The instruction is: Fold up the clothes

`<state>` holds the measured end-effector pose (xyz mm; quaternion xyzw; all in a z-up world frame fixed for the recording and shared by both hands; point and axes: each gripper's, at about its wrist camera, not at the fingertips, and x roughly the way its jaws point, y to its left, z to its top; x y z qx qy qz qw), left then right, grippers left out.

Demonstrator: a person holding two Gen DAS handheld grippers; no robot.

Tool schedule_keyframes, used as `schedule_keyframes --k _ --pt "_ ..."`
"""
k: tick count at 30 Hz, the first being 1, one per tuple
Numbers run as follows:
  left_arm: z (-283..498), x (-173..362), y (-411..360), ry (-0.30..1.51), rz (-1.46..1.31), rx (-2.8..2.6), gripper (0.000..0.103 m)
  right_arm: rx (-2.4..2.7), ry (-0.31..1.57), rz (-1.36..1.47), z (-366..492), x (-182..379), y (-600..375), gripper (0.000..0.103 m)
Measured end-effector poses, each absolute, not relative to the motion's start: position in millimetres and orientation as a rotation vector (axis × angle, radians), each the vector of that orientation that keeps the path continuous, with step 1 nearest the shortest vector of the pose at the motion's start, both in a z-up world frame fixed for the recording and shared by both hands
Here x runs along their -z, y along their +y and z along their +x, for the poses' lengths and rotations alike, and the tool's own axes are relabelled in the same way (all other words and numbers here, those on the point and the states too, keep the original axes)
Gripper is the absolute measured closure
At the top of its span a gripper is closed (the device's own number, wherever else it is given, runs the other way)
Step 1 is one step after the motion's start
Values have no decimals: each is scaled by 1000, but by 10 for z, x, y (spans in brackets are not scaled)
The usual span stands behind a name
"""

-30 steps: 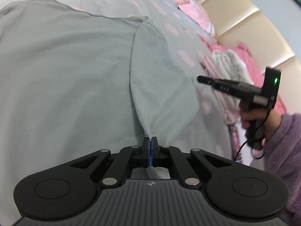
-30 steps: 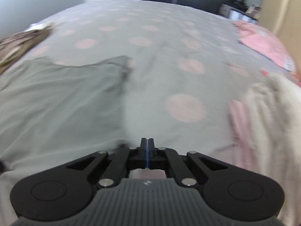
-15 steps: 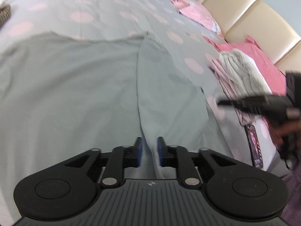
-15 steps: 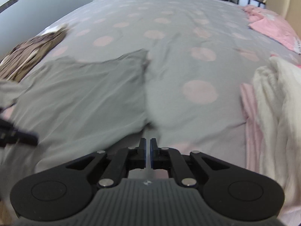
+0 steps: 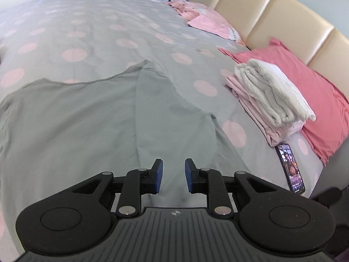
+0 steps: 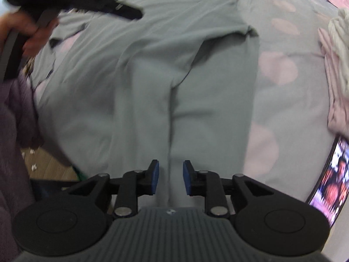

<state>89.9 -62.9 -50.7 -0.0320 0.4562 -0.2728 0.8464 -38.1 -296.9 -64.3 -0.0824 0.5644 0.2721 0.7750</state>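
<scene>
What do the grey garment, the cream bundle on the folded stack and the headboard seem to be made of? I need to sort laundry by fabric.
Grey garment: thin, matte knit, probably cotton jersey; it lies flat with soft creases. Cream bundle: thicker, ribbed or loosely knitted fabric, matte; exact fibre unclear. Headboard: padded panels in smooth beige leather or imitation, with a slight sheen.

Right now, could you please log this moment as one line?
left tool: open, empty | right tool: open, empty | grey garment: flat on bed, sleeve folded in

A grey-green garment point(image 5: 76, 118) lies spread flat on the bed, one sleeve folded inward over it.
</scene>
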Motion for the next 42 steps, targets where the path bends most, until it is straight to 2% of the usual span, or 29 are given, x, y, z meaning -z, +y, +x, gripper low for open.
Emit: schedule_keyframes --k 6,16,20,28,37,38,41,42 --pt "948 408 -958 953 64 602 84 -583 1293 -182 -668 741 -3076 74" --pt "1374 291 -1771 940 310 701 79 -642 1334 -178 -612 769 -3105 73" --pt "1527 415 -2160 969 402 706 71 -671 1330 -189 -568 746 -3069 72" --pt "1789 849 -2537 1040 566 637 70 -683 1356 -123 -576 830 -3188 71" --pt "1856 1022 -2679 1057 620 654 75 -655 1388 -31 -553 968 -3335 71" --pt "1857 1033 -2698 1056 630 656 76 -653 1392 -21 -534 987 -3341 73" --pt "1880 1054 -2740 1070 640 664 83 -653 1402 -17 -499 1025 -3345 94" --pt "1887 1054 -2746 1071 643 667 85 -656 1405 -15 -496 1024 -3343 95"
